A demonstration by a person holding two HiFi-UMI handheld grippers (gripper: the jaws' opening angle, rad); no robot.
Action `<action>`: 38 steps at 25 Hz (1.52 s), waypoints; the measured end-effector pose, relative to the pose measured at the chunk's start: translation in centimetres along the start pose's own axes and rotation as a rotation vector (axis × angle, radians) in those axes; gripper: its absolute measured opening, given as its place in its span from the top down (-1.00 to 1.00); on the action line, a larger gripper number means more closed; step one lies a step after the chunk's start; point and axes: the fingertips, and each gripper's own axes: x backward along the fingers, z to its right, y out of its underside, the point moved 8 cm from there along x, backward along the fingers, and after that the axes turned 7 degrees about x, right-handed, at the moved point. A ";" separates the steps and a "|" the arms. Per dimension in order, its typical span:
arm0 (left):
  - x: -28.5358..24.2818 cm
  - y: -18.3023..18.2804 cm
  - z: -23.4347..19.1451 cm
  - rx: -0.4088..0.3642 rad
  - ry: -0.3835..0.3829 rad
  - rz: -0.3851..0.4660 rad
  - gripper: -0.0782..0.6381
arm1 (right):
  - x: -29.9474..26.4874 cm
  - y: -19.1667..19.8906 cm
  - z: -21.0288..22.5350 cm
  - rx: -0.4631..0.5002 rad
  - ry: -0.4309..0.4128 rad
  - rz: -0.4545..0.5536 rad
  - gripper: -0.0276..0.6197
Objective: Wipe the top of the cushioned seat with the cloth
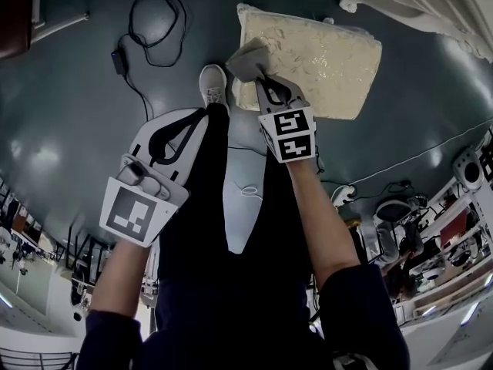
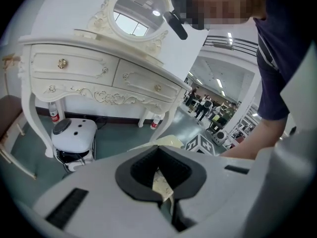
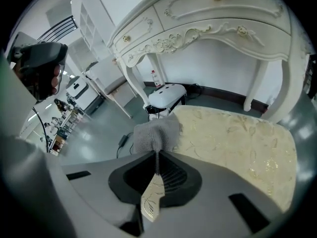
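Note:
The cushioned seat [image 1: 323, 60] is cream with a gold leaf pattern and stands on the floor ahead of me. A grey knitted cloth [image 1: 246, 60] rests on its near left corner, pinched in my right gripper [image 1: 260, 77], which is shut on it. In the right gripper view the cloth [image 3: 156, 134] bunches just past the jaws, with the seat top [image 3: 237, 143] stretching away to the right. My left gripper [image 1: 200, 116] is held lower left over my leg, shut and holding nothing. In the left gripper view, the left gripper [image 2: 159, 150] has its jaws together.
A white ornate dressing table [image 2: 99, 73] with an oval mirror [image 2: 138, 11] stands beyond the seat, one leg [image 1: 400, 10] close to it. A white rounded device [image 3: 166, 95] sits under the table. A cable and adapter [image 1: 119, 60] lie on the floor at left. My shoe [image 1: 213, 83] touches the seat's left side.

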 end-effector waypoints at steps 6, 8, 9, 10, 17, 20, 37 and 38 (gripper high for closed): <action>-2.2 0.9 2.0 -0.010 0.037 -0.030 0.76 | 1.0 2.0 2.2 -0.032 0.032 0.005 0.80; -3.1 0.5 3.4 -0.023 0.054 -0.039 0.76 | 2.1 2.7 3.3 -0.050 0.046 0.007 0.80; -3.7 0.4 4.0 -0.030 0.062 -0.043 0.76 | 2.7 3.2 4.0 -0.060 0.052 0.007 0.80; -4.4 0.2 4.7 -0.036 0.069 -0.047 0.76 | 3.3 3.8 4.7 -0.069 0.059 0.008 0.80; -9.1 -0.5 10.1 -0.080 0.122 -0.089 0.76 | 7.7 7.6 10.3 -0.135 0.115 0.022 0.80; -11.2 -0.7 12.5 -0.096 0.143 -0.104 0.76 | 9.4 9.3 12.7 -0.166 0.137 0.028 0.80; -17.5 -2.3 19.4 -0.128 0.208 -0.116 0.76 | 15.3 14.1 20.6 -0.237 0.225 0.021 0.80; -17.3 -2.3 19.4 -0.128 0.209 -0.114 0.76 | 15.6 14.0 20.4 -0.235 0.228 0.026 0.80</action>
